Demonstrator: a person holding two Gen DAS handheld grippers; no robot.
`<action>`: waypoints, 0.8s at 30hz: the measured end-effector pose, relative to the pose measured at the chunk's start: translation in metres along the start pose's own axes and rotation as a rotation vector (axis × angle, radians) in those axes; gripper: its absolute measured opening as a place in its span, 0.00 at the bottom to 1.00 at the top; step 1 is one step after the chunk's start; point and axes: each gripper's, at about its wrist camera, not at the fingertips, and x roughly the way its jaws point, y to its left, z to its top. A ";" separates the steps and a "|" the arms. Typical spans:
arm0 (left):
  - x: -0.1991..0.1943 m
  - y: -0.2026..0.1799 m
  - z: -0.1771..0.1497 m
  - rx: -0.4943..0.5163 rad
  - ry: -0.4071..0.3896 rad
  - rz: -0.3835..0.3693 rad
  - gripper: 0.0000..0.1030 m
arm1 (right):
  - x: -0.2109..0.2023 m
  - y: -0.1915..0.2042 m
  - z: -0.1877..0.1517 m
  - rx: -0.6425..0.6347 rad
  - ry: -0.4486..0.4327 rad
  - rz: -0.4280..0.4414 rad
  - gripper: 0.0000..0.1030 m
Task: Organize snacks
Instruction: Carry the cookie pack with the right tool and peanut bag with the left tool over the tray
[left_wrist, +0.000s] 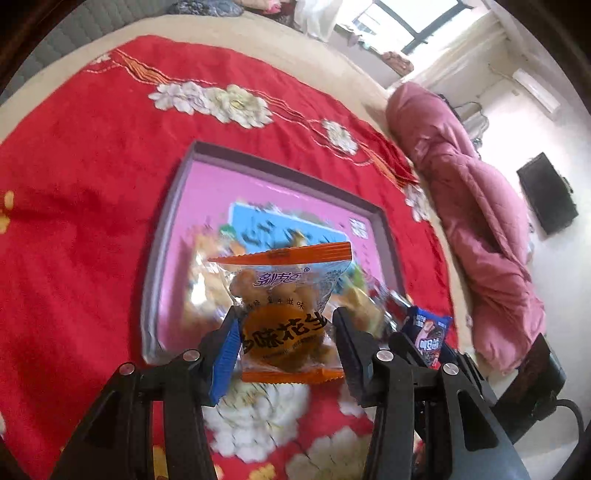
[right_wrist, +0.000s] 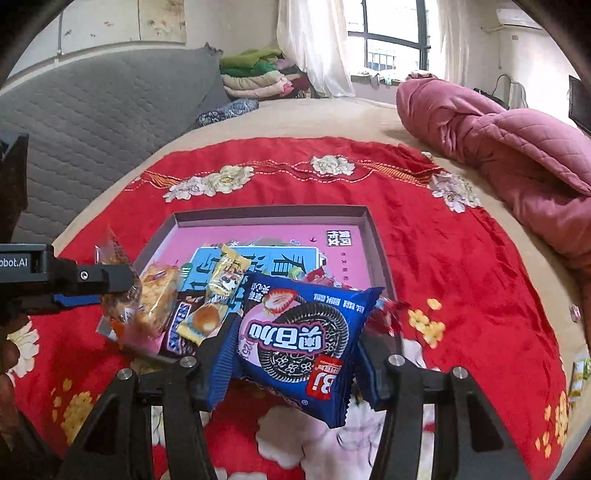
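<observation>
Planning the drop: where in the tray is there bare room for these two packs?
Free: the pink floor of the tray along its far wall and far-right corner, beside the black printed label. Crowded: the near-left part, where the snack pile sits. Left tongs hold the peanut pack, right tongs the cookie pack.

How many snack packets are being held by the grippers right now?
2. The left gripper clamps the orange peanut packet, and the right gripper clamps the blue cookie packet, both above the pink tray. More packets lie loose in the tray, some partly hidden.
</observation>
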 end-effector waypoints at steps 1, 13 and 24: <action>0.004 0.002 0.004 -0.003 -0.006 0.012 0.49 | 0.005 0.001 0.001 -0.002 0.006 0.003 0.54; 0.038 0.011 0.016 -0.008 0.013 0.091 0.49 | 0.051 0.023 0.004 -0.062 0.057 -0.016 0.57; 0.033 0.006 0.012 0.025 -0.004 0.102 0.52 | 0.048 0.028 0.001 -0.068 0.056 -0.013 0.71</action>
